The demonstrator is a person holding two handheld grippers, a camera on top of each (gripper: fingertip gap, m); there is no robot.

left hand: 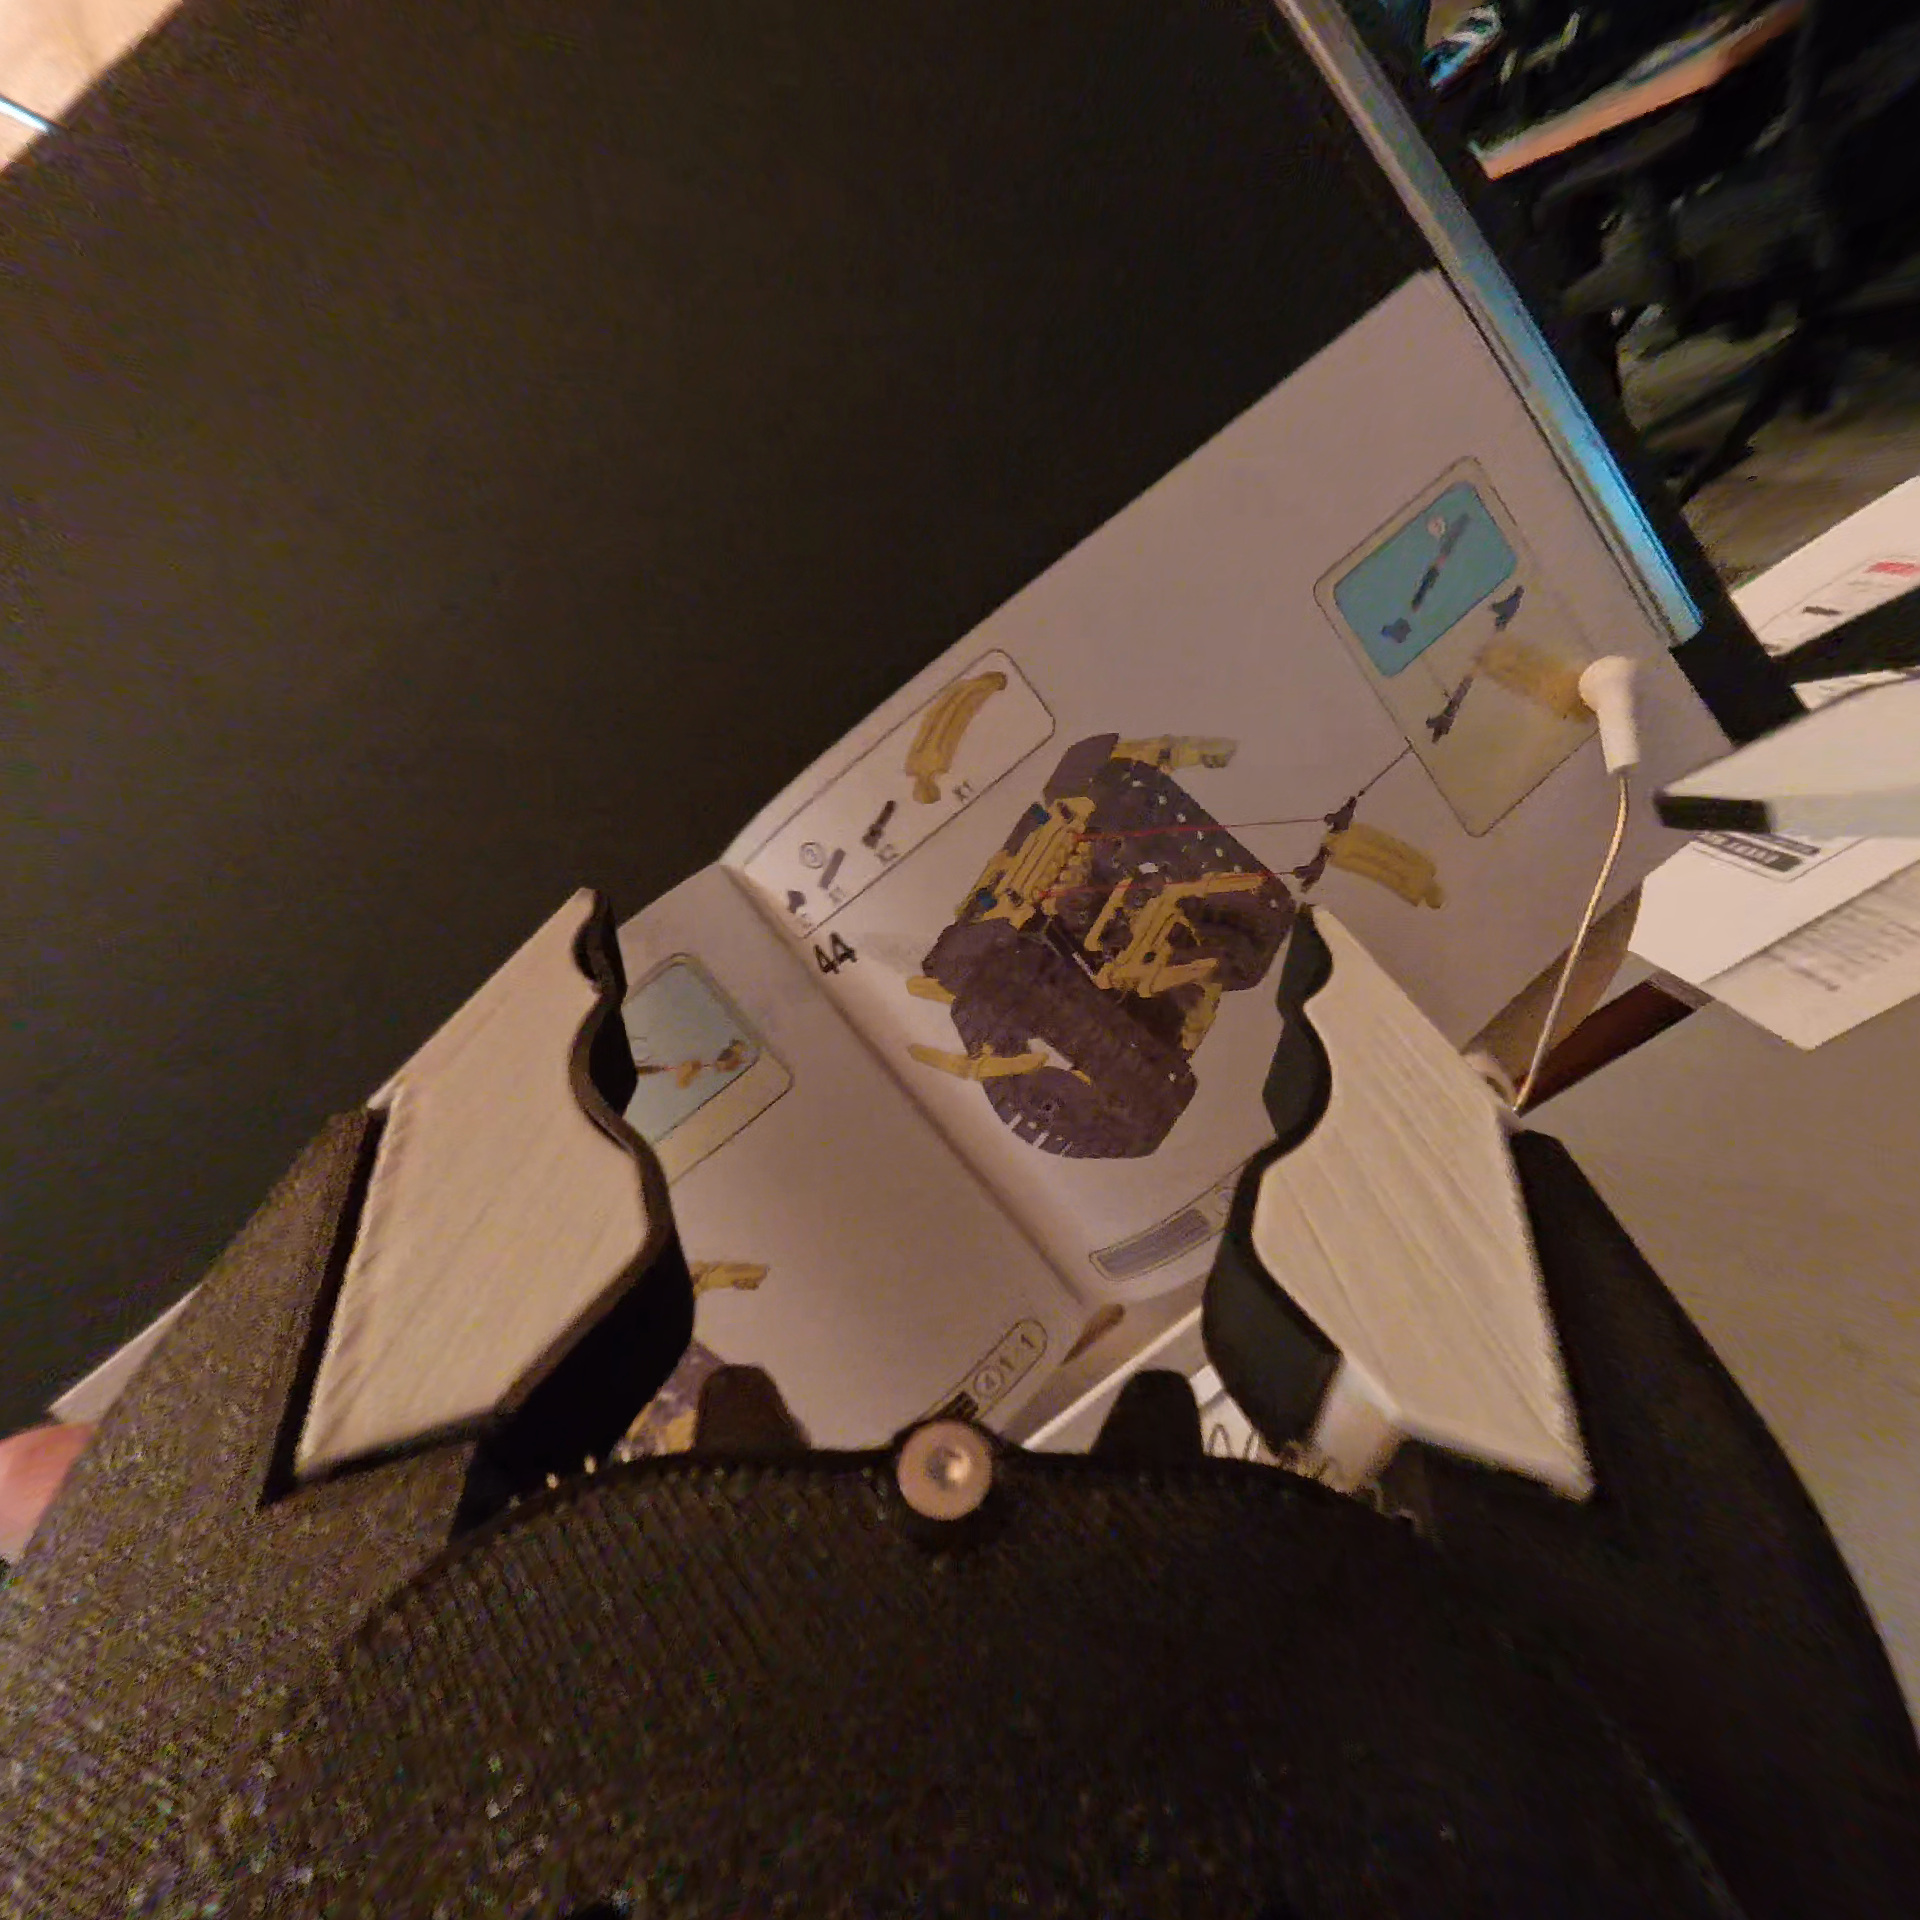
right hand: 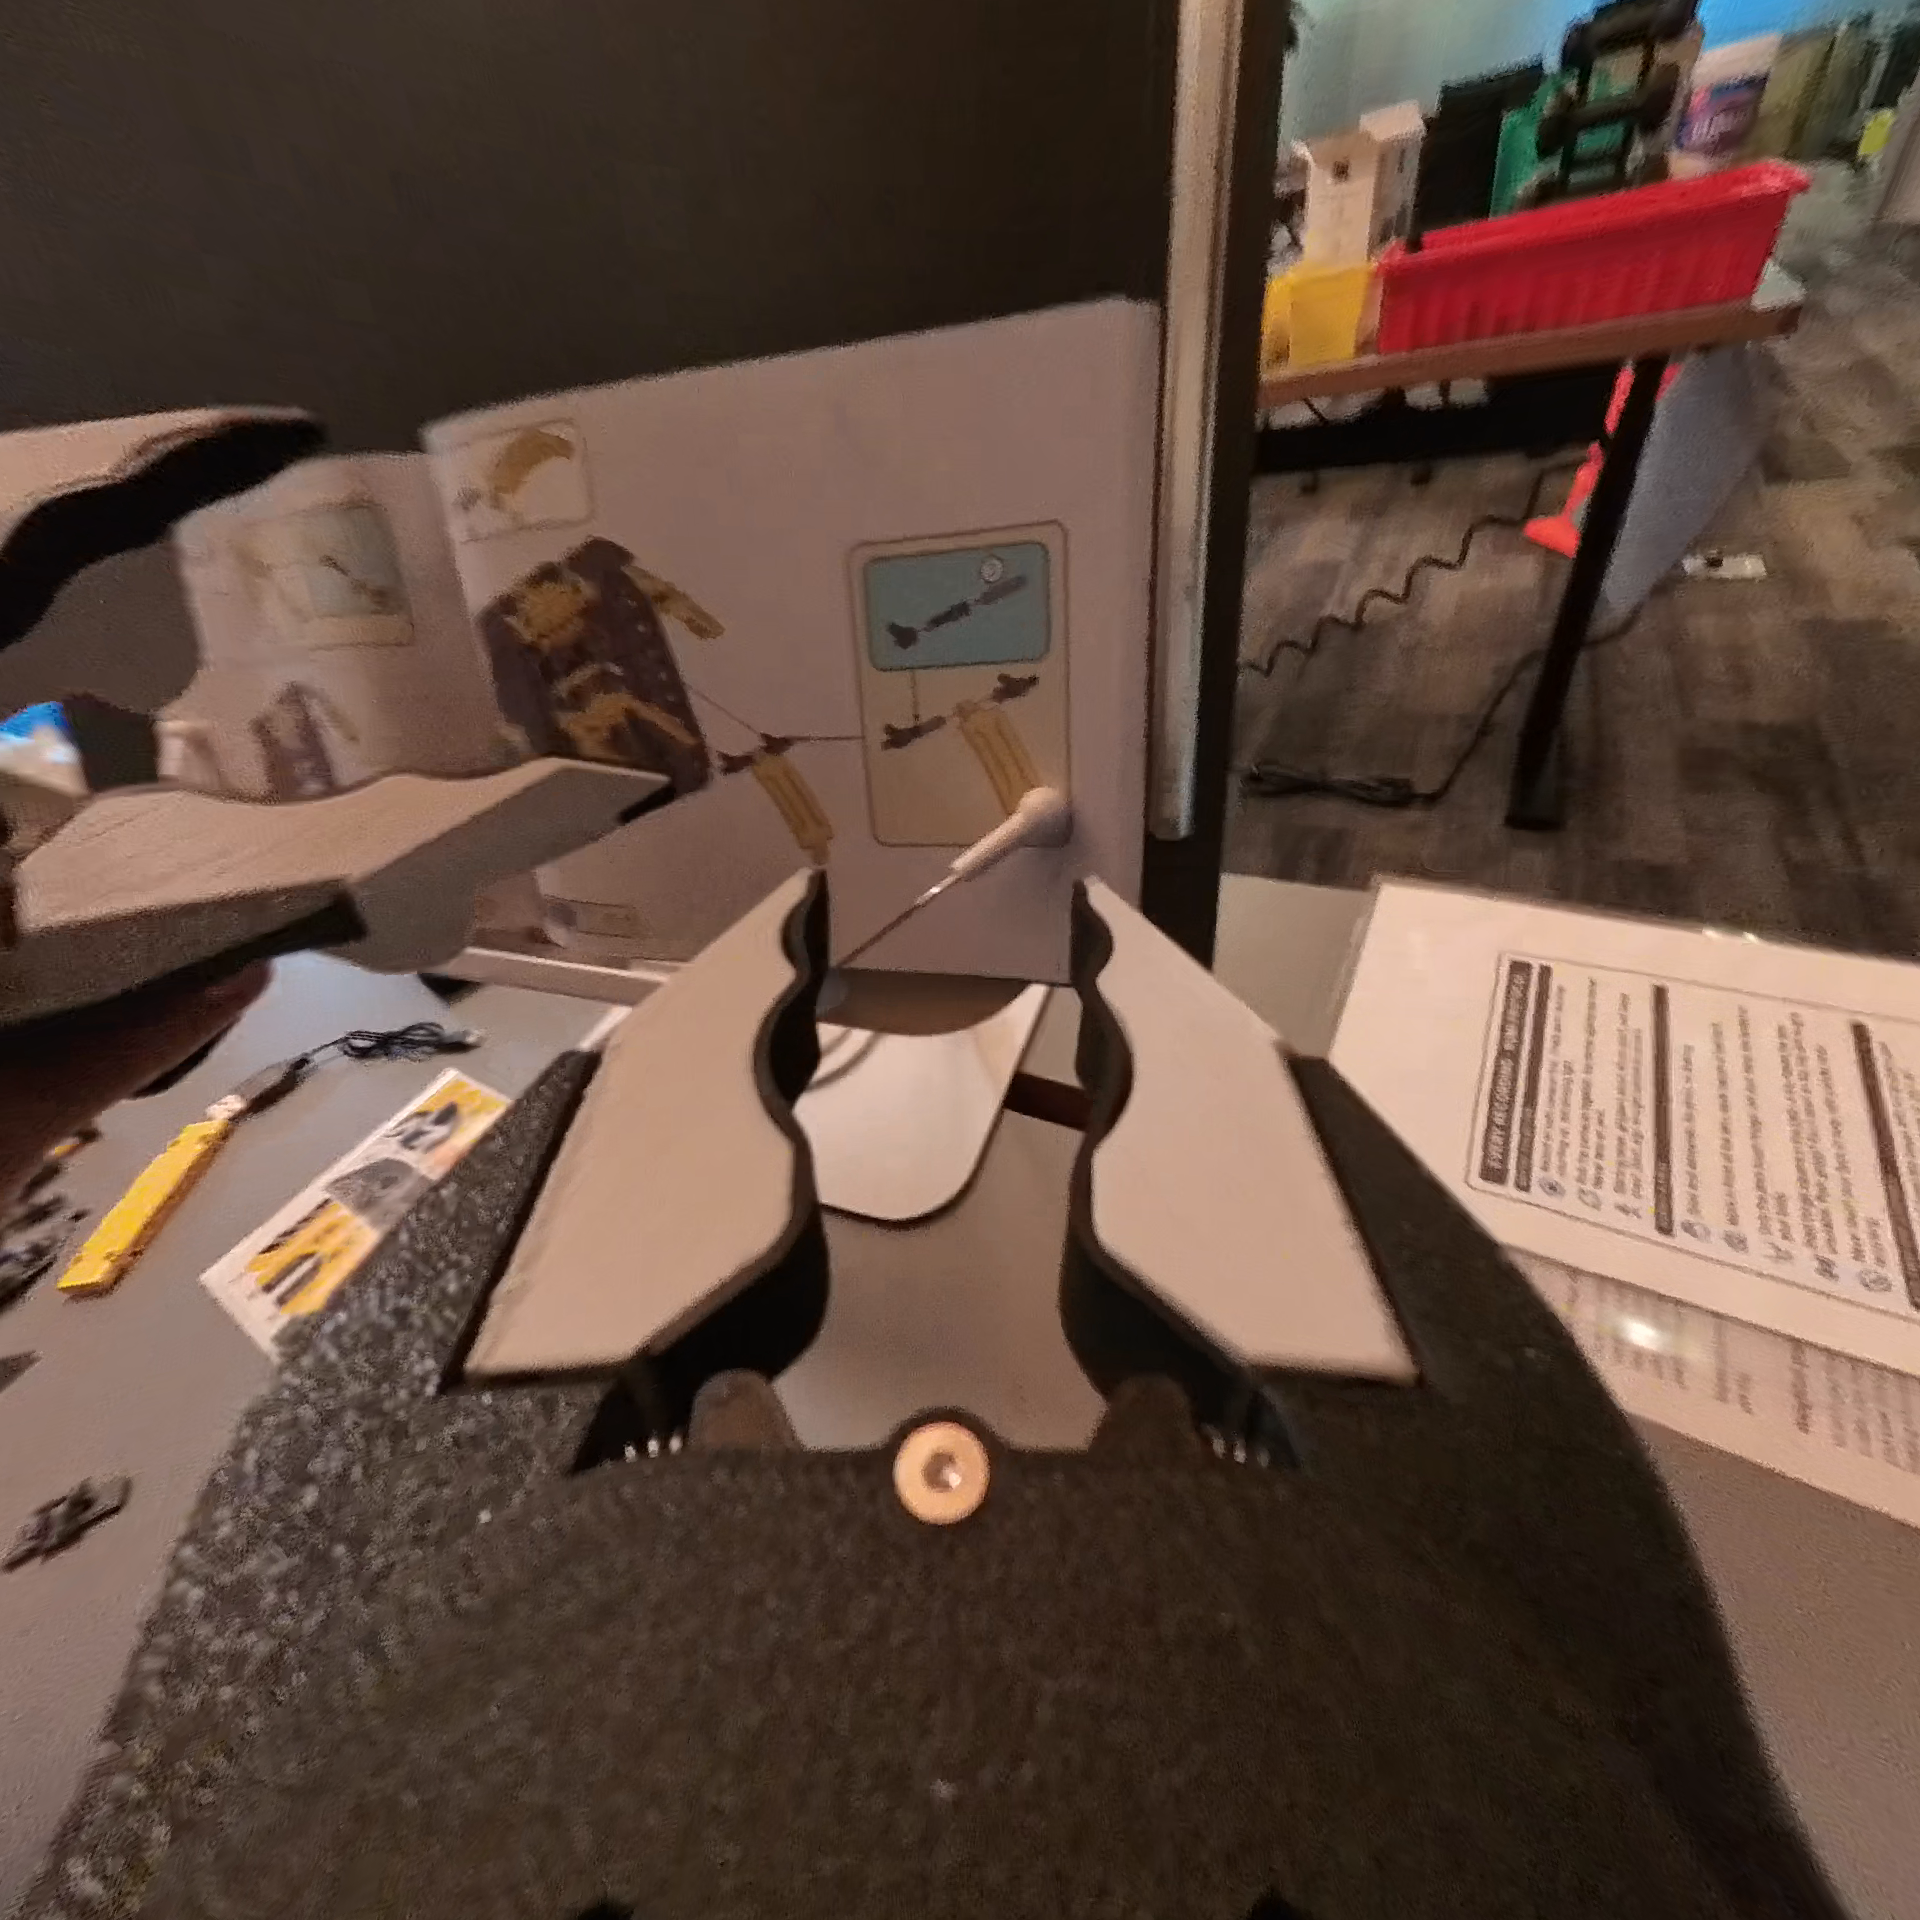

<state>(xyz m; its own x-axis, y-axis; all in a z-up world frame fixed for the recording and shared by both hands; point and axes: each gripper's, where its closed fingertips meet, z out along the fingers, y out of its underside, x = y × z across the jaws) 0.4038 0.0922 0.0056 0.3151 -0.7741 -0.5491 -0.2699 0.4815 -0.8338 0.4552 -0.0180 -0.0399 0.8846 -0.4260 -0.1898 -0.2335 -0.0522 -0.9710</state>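
An open building-instruction booklet stands upright on a white book stand against a black partition; it also shows in the right wrist view. A wire page holder with a white tip presses on the right page; it also shows in the left wrist view. My left gripper is open and empty, tilted, close in front of the booklet's middle. My right gripper is open and empty, just in front of the stand and below the page holder. The left gripper also shows at the left of the right wrist view.
On the grey table lie a yellow flat piece, a black cable, a printed leaflet, small black parts and a laminated printed sheet. A metal post borders the partition. A red bin sits on a farther table. The metal post is about 8 centimeters from my right fingertips.
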